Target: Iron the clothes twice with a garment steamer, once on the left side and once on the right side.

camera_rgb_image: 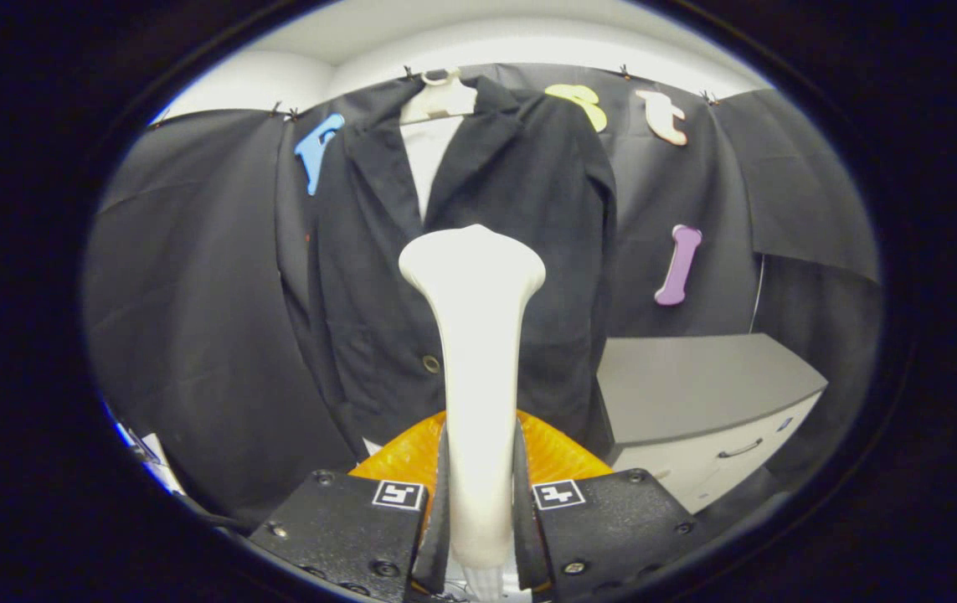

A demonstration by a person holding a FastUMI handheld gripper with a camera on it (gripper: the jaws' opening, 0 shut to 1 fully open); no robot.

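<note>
A white garment steamer (478, 352) stands upright between my fingers, its flared head up near the jacket's chest. My gripper (480, 494) is shut on the steamer's handle, both fingers pressed against its sides. Beyond it hangs a black jacket (378, 251) on a white hanger (441, 94), with a white shirt (428, 159) showing at the open collar and a brass button (430, 363) just left of the steamer. The steamer head sits in front of the jacket's middle, slightly right of the button line. Whether it touches the cloth I cannot tell.
A grey-topped cabinet (696, 394) with white drawers stands to the right of the jacket, close to its hem. An orange object (558, 456) lies low behind the steamer, just ahead of my fingers. Black cloth (185, 276) covers the wall to the left.
</note>
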